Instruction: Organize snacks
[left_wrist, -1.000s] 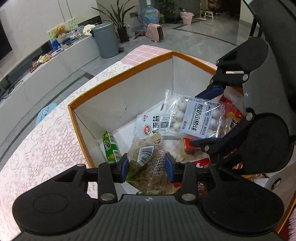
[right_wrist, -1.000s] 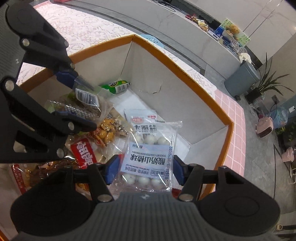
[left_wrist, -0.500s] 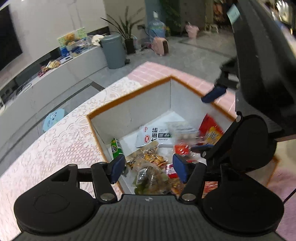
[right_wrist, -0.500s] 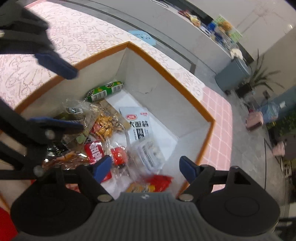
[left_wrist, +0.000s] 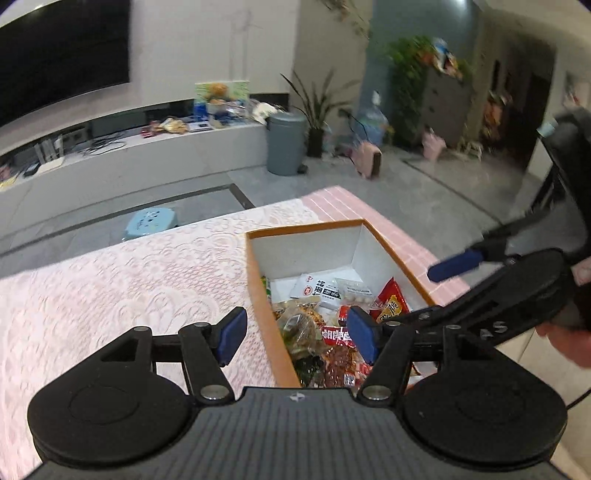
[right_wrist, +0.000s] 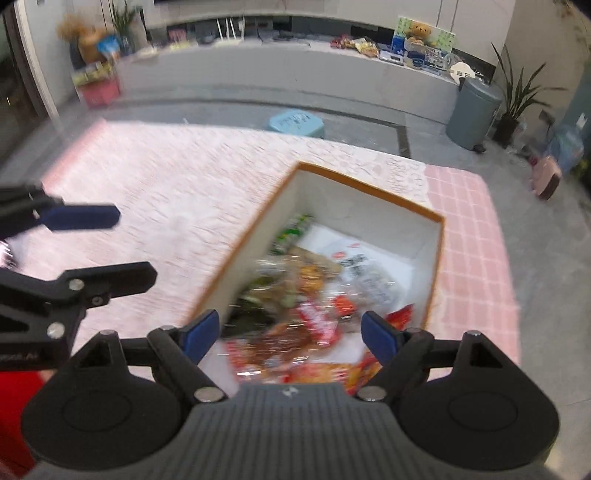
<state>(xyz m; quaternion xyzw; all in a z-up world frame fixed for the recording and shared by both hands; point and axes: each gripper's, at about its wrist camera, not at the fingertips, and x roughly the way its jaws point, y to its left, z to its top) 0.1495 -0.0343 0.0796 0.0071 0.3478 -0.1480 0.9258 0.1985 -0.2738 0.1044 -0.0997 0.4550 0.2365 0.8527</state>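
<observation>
Both hand-held grippers, left (left_wrist: 293, 334) and right (right_wrist: 290, 336), have just been opening and hang spread and empty. The snacks (left_wrist: 325, 314) lie in the box (left_wrist: 260, 291) on the counter (left_wrist: 129, 280), below and ahead, nearer the right one

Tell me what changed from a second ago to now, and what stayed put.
Both grippers let go and pulled up out of the box. The left gripper released the clear bag of greenish snacks; the right gripper released the yogurt-ball pack. Both packs now lie in the box. Both sets of fingers have just been opening, with nothing between them. The box and the white noodle packet stayed put.
</observation>
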